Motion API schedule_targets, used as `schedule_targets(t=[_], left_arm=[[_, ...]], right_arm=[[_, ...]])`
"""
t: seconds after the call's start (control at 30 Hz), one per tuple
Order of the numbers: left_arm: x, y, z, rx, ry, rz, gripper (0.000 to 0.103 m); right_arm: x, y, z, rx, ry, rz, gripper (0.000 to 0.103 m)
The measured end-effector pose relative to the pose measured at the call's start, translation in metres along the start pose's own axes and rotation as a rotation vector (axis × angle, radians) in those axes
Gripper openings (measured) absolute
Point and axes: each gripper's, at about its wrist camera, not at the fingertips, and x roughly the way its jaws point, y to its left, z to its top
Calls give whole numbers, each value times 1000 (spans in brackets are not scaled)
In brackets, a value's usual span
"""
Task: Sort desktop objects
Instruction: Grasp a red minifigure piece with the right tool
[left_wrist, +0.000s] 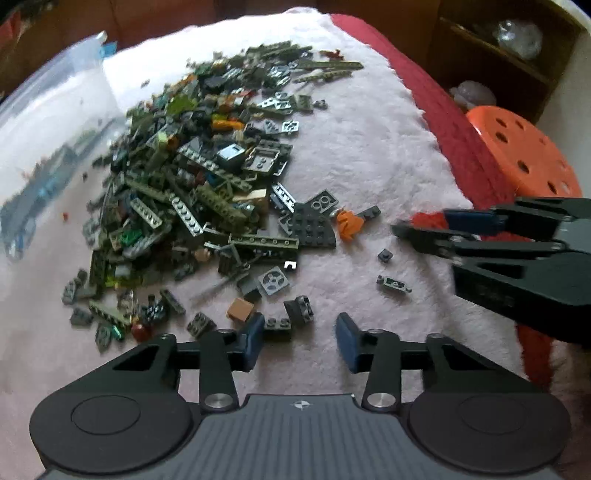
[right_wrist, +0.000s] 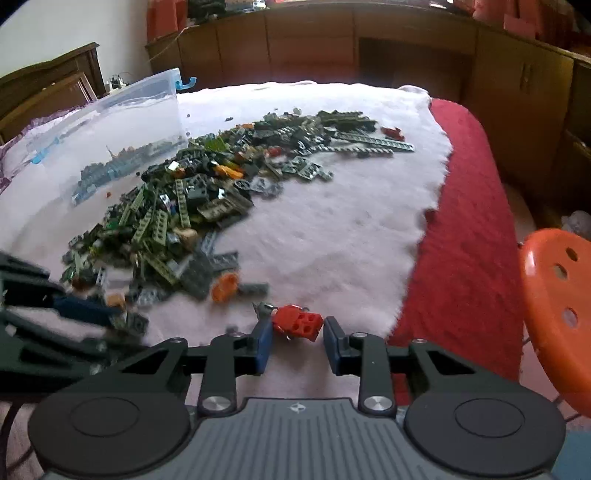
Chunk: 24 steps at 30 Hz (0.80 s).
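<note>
- On the white blanket (left_wrist: 369, 147), a big heap of bricks (left_wrist: 192, 177), mostly green and grey, spreads out ahead of me
- Beyond the heap, at its left, stands a clear plastic box (right_wrist: 122, 122) with a few bricks showing through its wall
- My right claw (right_wrist: 298, 334) is clenched on a red brick (right_wrist: 299, 325); its blue pads sit against the brick's two sides, low over the blanket near its edge
- My left claw (left_wrist: 300, 332) is released: its pads stand apart over bare blanket at the near fringe of the heap, with nothing between them
- A small dark brick (left_wrist: 279, 324) lies just beside my left claw's left-hand pad; I cannot tell whether they touch
- An orange piece (left_wrist: 349, 223) lies at the heap's right edge, between my two claws
- A red cover (right_wrist: 461, 221) shows beyond the blanket's right edge, and an orange stool (left_wrist: 524, 147) with holes in its seat stands past that
</note>
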Motion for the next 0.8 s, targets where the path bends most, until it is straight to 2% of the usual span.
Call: schedule_targets(t=[0.03,0.13,0.33,0.57,0.67,0.73,0.8], left_arm=[[1,0,-1,4,-7,-4,35],[2,1,-4,8,-25,-3,35],[2,-4,-5,48,-80,19,40],[5,0,-3,3,-103,-7,41],[5,2,-2,-13,-105,-14,34],[3,2,-2,-12,-110,-20,23],[1,2,-3,-10,-121,-30,21]], right_arm=[[-1,-2,-4,5,0,5,32],[-2,-5,-11,12,-6,15,34],[1,0,-12,-4,-30,24,48],[2,4,-13,-14,-38,26,53],[3,3,-13,-4,-37,27,53],[4,3,-14,-3,-36,26,53],[4,3,-14,-3,-35,24,53]])
